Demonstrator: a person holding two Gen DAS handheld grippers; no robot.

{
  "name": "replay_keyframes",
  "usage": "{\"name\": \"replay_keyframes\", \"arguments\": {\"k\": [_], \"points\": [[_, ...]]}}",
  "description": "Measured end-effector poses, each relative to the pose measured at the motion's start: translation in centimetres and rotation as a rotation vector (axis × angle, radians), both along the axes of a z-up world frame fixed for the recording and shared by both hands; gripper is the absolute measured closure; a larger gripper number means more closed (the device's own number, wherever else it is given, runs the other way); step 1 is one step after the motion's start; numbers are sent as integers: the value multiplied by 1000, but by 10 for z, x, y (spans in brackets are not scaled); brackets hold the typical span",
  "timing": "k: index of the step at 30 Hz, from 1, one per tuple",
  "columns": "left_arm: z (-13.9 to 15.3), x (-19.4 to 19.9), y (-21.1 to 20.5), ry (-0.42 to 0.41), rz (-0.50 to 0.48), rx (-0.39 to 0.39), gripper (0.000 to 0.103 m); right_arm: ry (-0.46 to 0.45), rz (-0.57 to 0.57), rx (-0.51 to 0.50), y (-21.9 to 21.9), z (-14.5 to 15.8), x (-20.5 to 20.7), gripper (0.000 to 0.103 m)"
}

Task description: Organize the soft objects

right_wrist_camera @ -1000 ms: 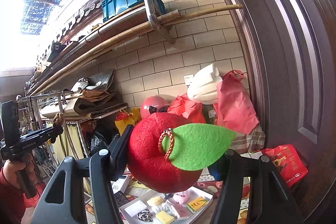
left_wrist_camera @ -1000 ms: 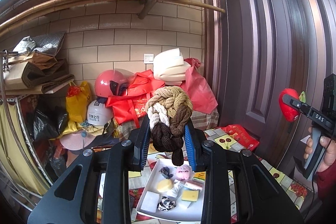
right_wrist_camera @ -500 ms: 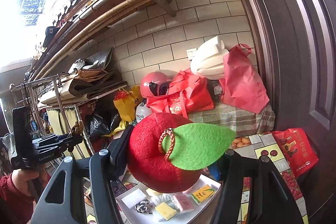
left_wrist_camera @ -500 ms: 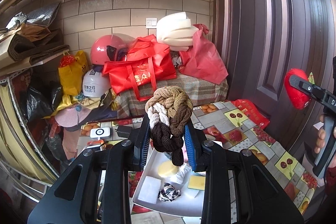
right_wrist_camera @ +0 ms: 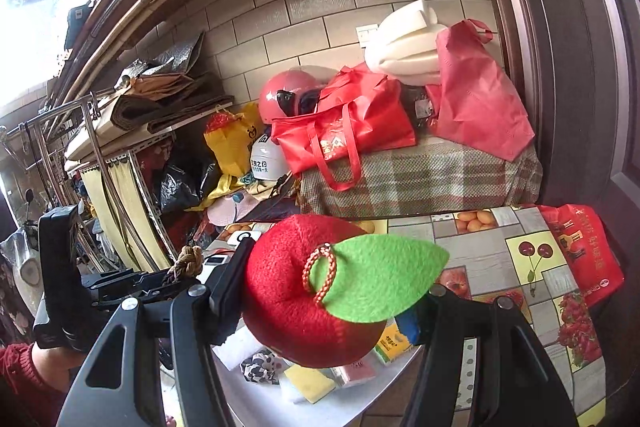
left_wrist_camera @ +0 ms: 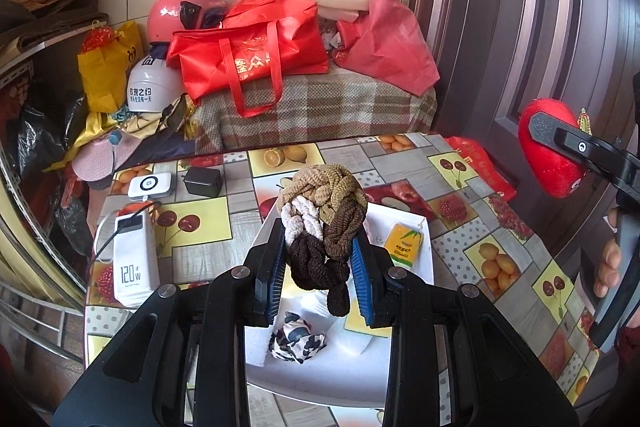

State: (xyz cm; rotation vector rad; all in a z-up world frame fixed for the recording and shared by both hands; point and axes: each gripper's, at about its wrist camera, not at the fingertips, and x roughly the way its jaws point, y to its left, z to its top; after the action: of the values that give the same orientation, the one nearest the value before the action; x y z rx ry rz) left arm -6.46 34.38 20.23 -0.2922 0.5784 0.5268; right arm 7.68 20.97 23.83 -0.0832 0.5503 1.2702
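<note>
Both grippers have come down toward the table over the last second: the wall shelves and pipe that filled the earlier views have slid out of frame, and the fruit-patterned tablecloth (left_wrist_camera: 472,227) now fills the lower half of both. I judge this the carry-in before setting two soft things down.

Nearest in the left wrist view, the left gripper (left_wrist_camera: 320,275) is pinched narrow on a braided knot of tan, cream and dark-brown chenille cord (left_wrist_camera: 324,223), held above the white rectangular tray (left_wrist_camera: 426,267). In its own view the right gripper (right_wrist_camera: 328,291) is clamped at a middling width on a red plush apple with a green felt leaf (right_wrist_camera: 312,291), also hanging over the tray, nearer its right side.

The tray sits toward the near edge of the table. In it lie:
- a black-and-white patterned cloth scrunchie (left_wrist_camera: 298,341) at the near end
- white foam blocks (left_wrist_camera: 356,341) beside it
- a flat yellow sponge (right_wrist_camera: 310,383) and a pale pink pad (right_wrist_camera: 358,371)
- a yellow-and-green packet (left_wrist_camera: 404,243) toward the far right corner

Much of its floor is hidden behind the two held things, so free room is hard to judge.

Off the tray, along the table's left edge, stand a white power bank (left_wrist_camera: 134,259), a small white device (left_wrist_camera: 152,185) and a black charger block (left_wrist_camera: 204,181).
</note>
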Motion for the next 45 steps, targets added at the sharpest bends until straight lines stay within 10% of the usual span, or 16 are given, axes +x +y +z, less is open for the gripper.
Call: {"name": "replay_keyframes", "arguments": {"k": [23, 26, 28, 30, 45], "points": [[-109, 55, 7, 126, 31, -156, 72, 117, 33, -244, 86, -126, 23, 39], [-119, 56, 10, 155, 61, -162, 41, 125, 37, -256, 93, -136, 23, 15], [-124, 52, 12, 157, 90, -157, 0, 121, 28, -258, 92, -140, 22, 13], [-126, 49, 12, 164, 114, -144, 0, 108, 20, -266, 90, -140, 20, 0], [-102, 18, -13, 114, 138, -154, 0, 30, -54, -171, 25, -95, 3, 0]]}}
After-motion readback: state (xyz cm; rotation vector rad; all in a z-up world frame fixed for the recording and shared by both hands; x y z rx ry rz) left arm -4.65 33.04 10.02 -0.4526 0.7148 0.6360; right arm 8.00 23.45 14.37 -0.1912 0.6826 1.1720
